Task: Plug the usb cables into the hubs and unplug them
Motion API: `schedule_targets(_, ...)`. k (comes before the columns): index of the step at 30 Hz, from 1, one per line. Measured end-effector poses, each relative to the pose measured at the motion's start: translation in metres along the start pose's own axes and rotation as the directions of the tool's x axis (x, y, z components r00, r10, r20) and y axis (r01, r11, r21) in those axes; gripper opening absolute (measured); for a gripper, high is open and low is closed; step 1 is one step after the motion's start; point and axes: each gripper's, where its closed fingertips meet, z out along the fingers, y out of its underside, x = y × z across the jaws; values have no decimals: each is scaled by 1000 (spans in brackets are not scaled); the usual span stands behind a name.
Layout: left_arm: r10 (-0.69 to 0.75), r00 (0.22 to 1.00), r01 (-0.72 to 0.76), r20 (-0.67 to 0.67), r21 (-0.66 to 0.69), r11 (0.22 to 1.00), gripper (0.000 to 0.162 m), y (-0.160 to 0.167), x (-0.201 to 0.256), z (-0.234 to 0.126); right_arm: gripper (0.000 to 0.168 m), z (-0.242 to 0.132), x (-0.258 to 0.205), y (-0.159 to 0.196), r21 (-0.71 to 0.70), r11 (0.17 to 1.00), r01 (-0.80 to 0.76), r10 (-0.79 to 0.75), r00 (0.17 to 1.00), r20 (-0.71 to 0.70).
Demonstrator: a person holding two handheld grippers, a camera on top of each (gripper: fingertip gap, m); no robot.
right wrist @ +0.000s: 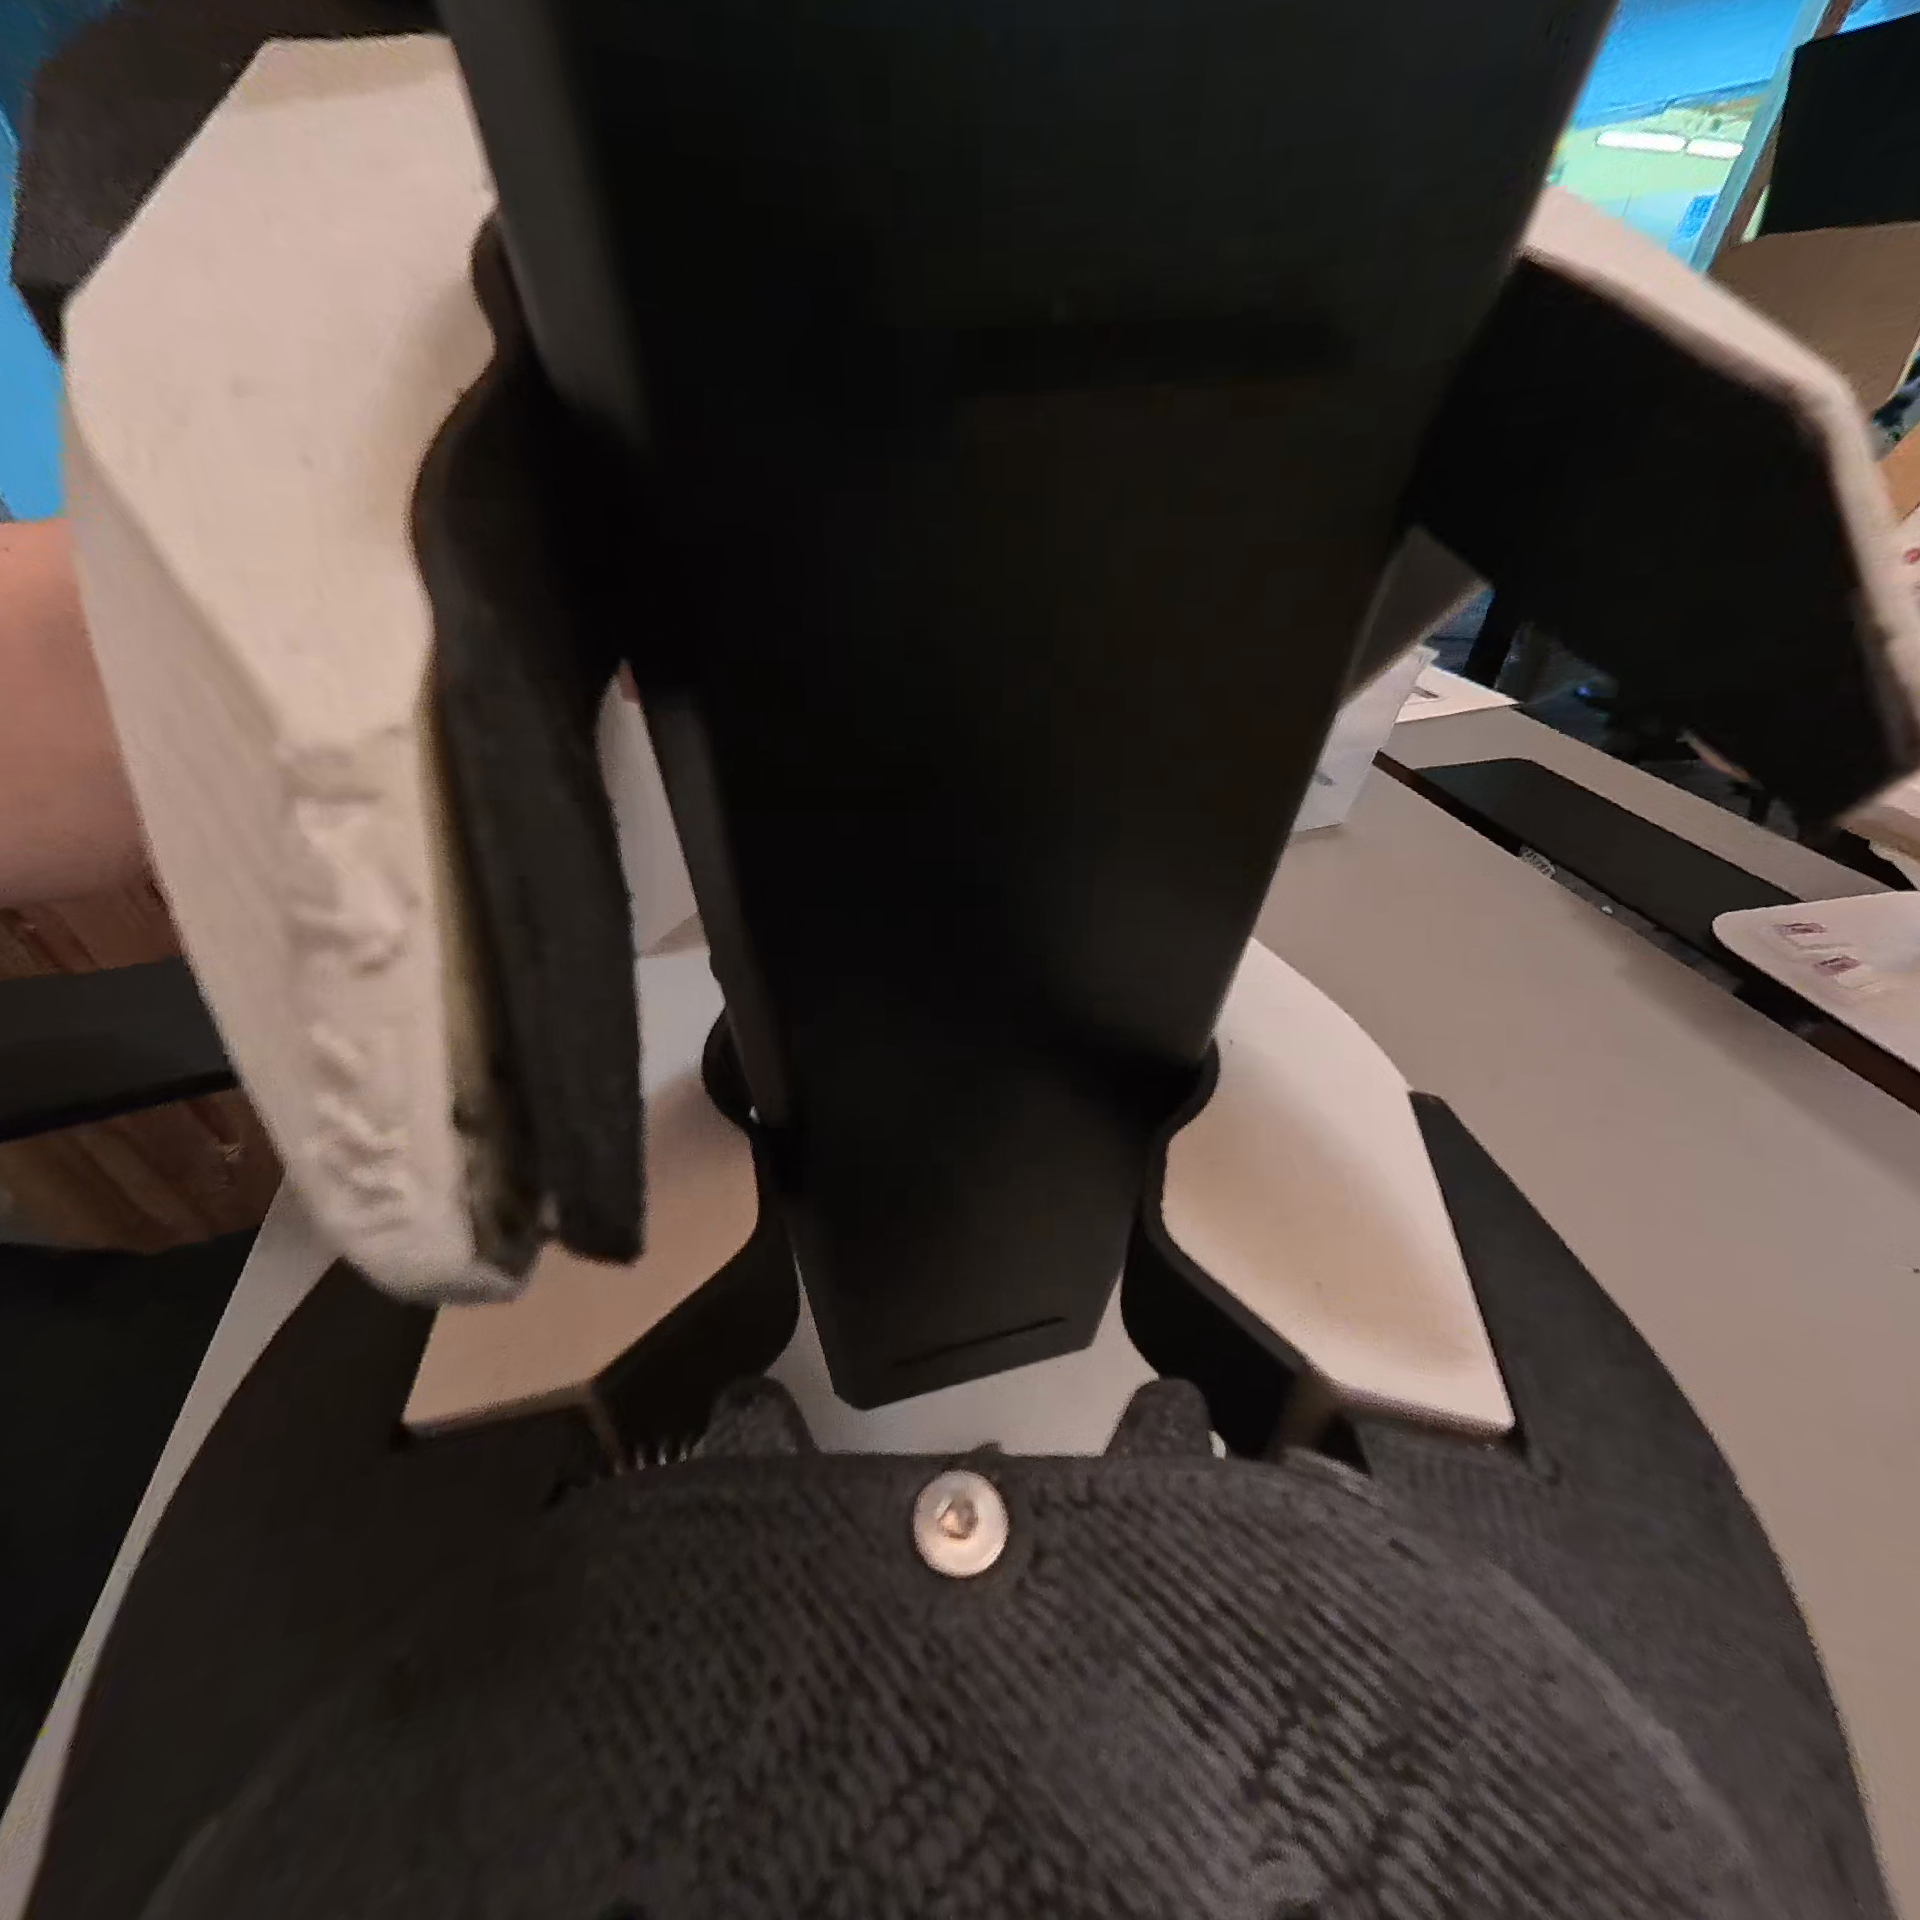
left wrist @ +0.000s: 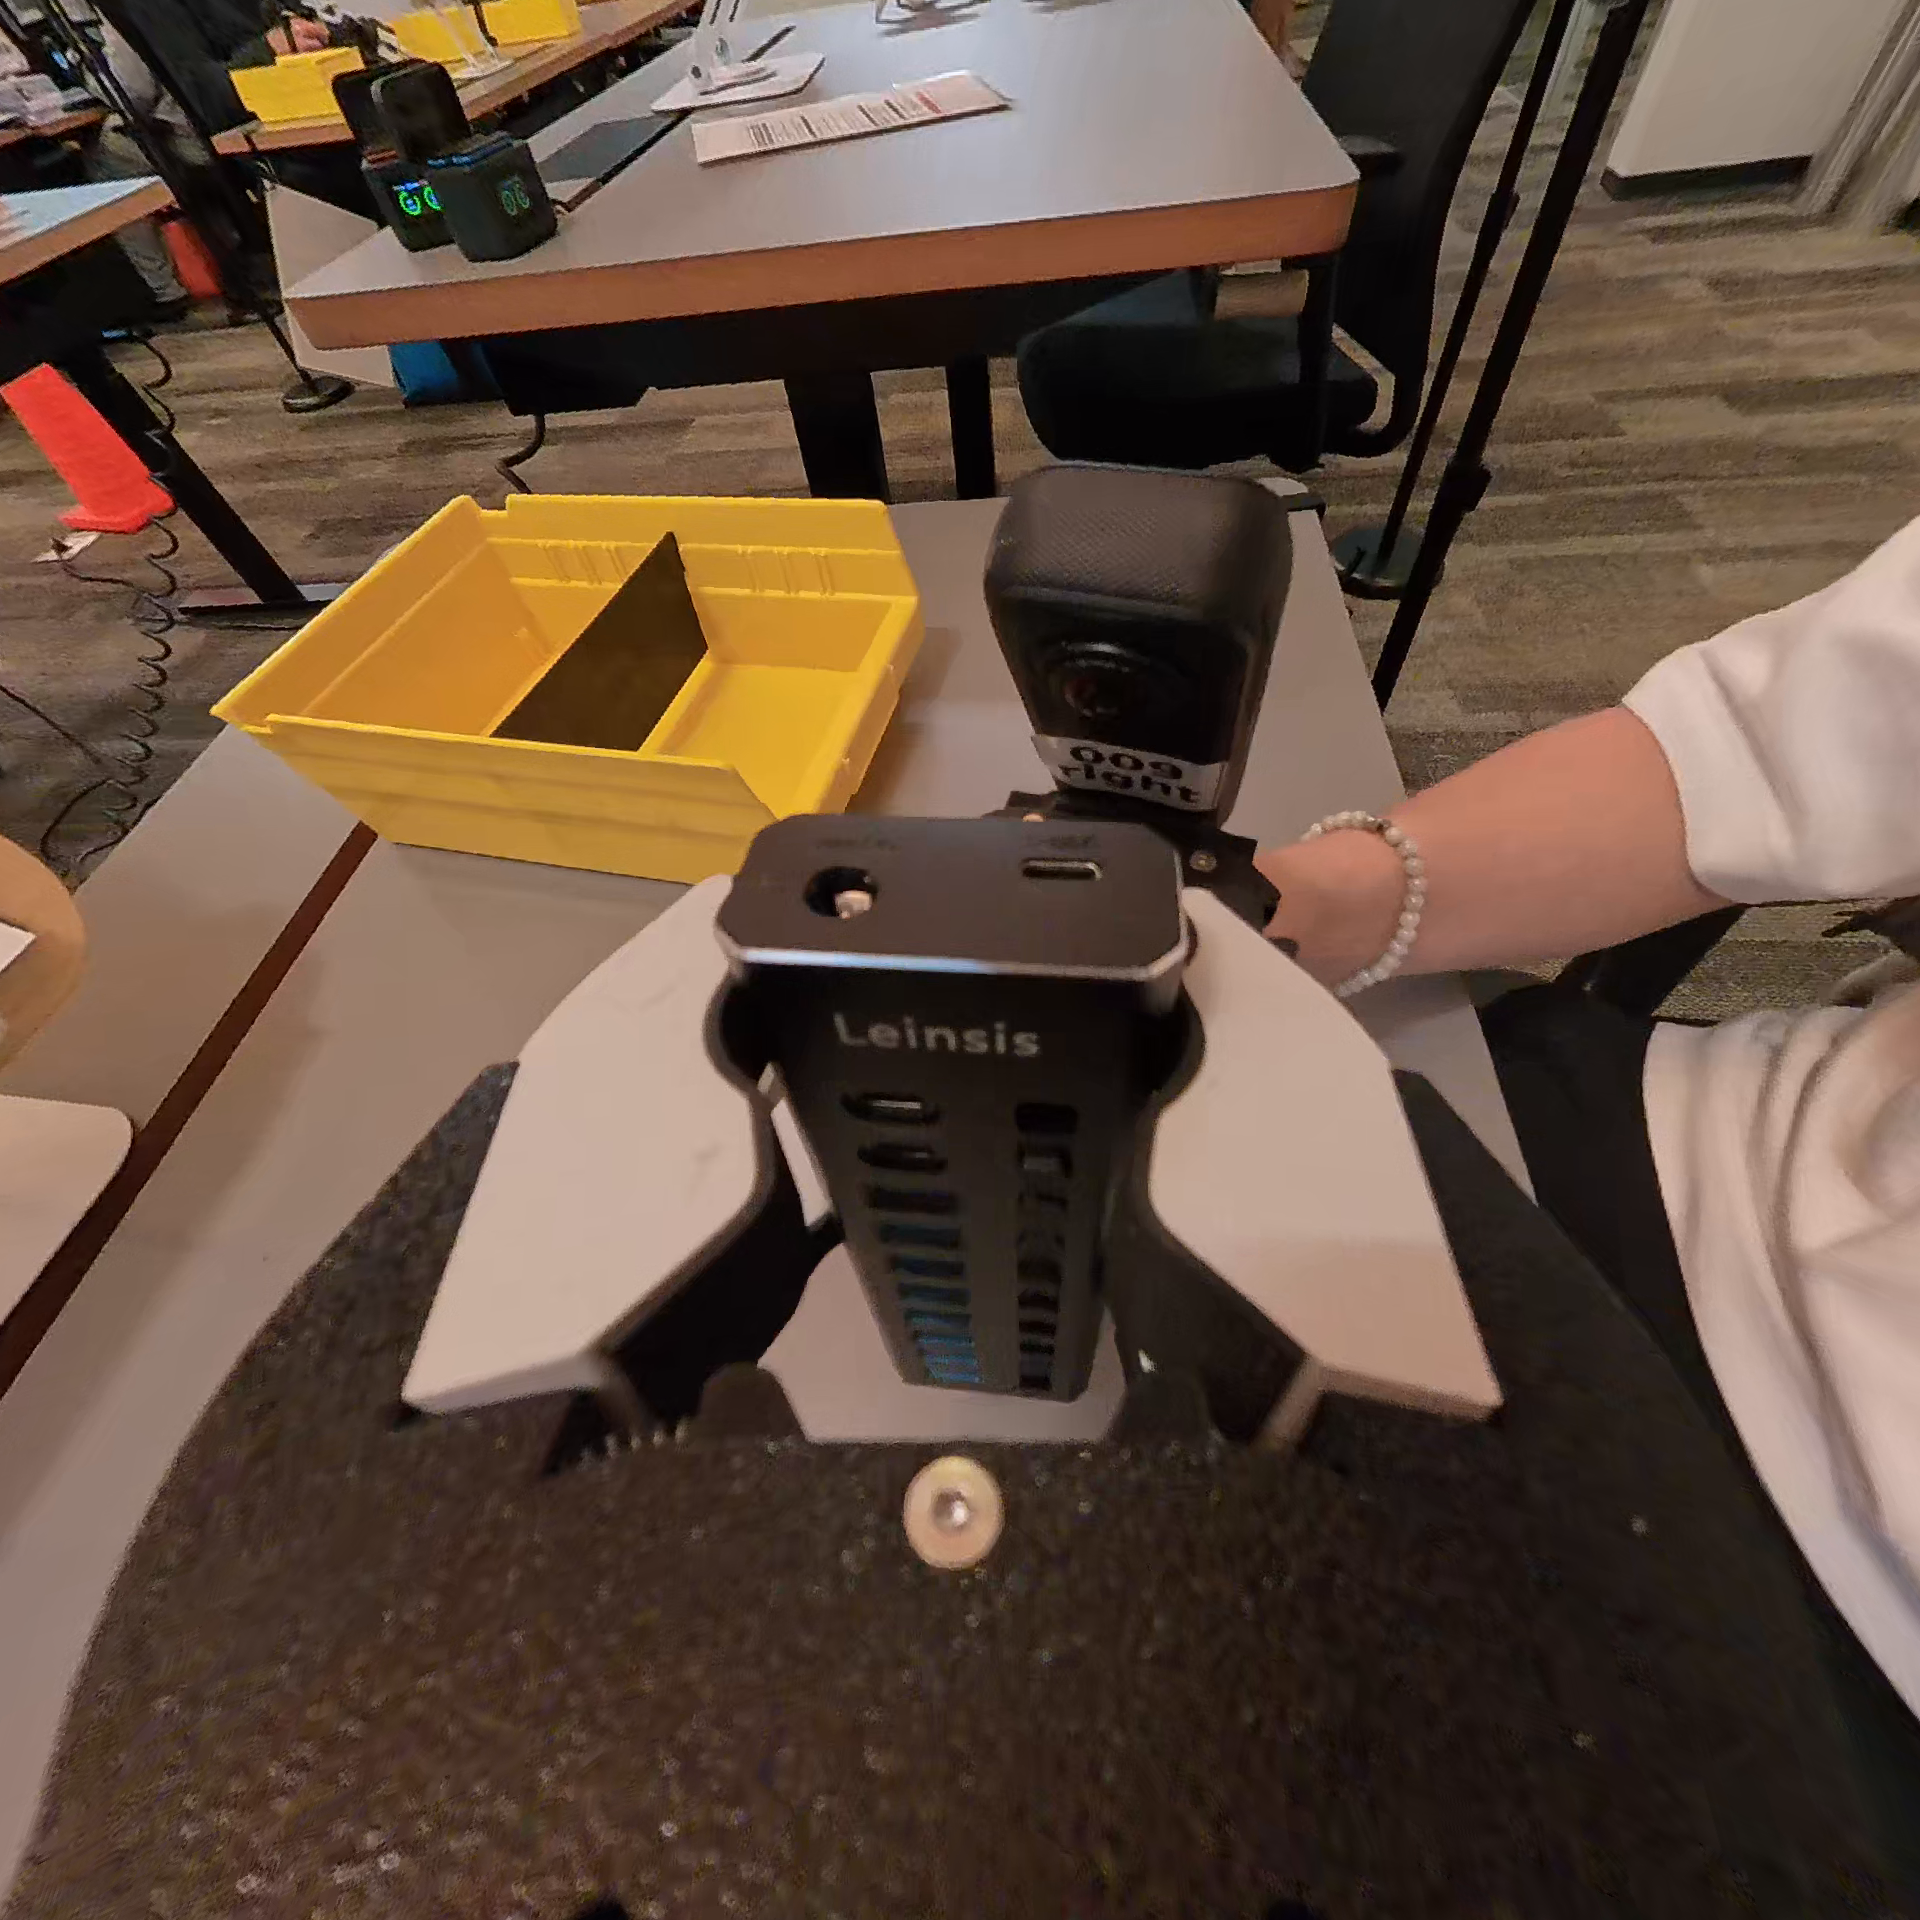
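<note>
Black metal: your hub (left wrist: 951,1091) is a long, hard-shelled bar with a bright bevelled rim at its far end, so judge it stiff, fairly dense and smooth on its flanks.
Where it is: it lies lengthwise between the fingers of your left gripper (left wrist: 951,1039), port rows facing up, its far end poking out past the fingertips.
Left gripper: the jaws are closed on the hub's two long sides, the black pads pressed against it.
Right gripper (right wrist: 956,1122): in the right wrist view the same hub (right wrist: 997,727) runs between its fingers too, plain back face towards that camera; the jaws look narrowed onto it near the tips, though blur makes contact hard to confirm.
Where to hold: stay on the long flanks, near mid-length, and keep off the port face and the two end sockets.
Slip risk: smooth sides may slide lengthwise when a plug is pushed in, so brace against the push direction.
Fragility: the shell should take a firm squeeze; the port openings are the tender part.
Cables: none show in either view.
Beyond the left fingertips: a yellow bin (left wrist: 582,686) sits on the table (left wrist: 312,1039), empty but for a black divider.
</note>
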Motion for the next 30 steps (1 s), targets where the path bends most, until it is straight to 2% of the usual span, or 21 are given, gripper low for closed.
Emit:
schedule_targets(8,-89,994,90,68,-11,996,73,6,-13,-3,77,-5,9,-3,91,993,-72,71,997,14)
schedule_targets(11,-125,986,128,113,-28,991,90,14,-20,-13,75,-14,22,-5,105,991,-79,81,997,-17)
schedule_targets(15,-222,964,216,148,55,975,84,11,-37,-53,75,-30,42,-10,168,975,-142,150,988,-40)
schedule_targets(17,-303,924,295,235,69,953,78,19,-62,-86,75,-37,50,-11,188,971,-150,163,985,-54)
schedule_targets(20,-469,756,479,457,102,872,69,49,-121,-156,75,-45,57,-15,213,965,-153,172,983,-72)
schedule_targets(22,-598,595,621,537,165,766,59,74,-158,-204,75,-49,61,-17,227,962,-152,174,982,-78)
schedule_targets(24,-713,411,749,568,236,619,53,104,-190,-245,75,-52,63,-17,230,962,-147,170,982,-84)
schedule_targets(26,-825,208,832,525,348,431,52,133,-219,-271,75,-54,67,-16,228,964,-141,166,981,-97)
schedule_targets(28,-909,21,874,417,434,219,52,160,-238,-280,75,-57,69,-17,237,961,-141,167,981,-96)
schedule_targets(29,-930,-51,884,365,450,128,50,171,-244,-279,75,-58,71,-17,243,960,-142,170,981,-99)
schedule_targets(30,-936,-100,886,337,458,71,50,180,-249,-277,75,-60,72,-18,246,959,-142,170,981,-97)
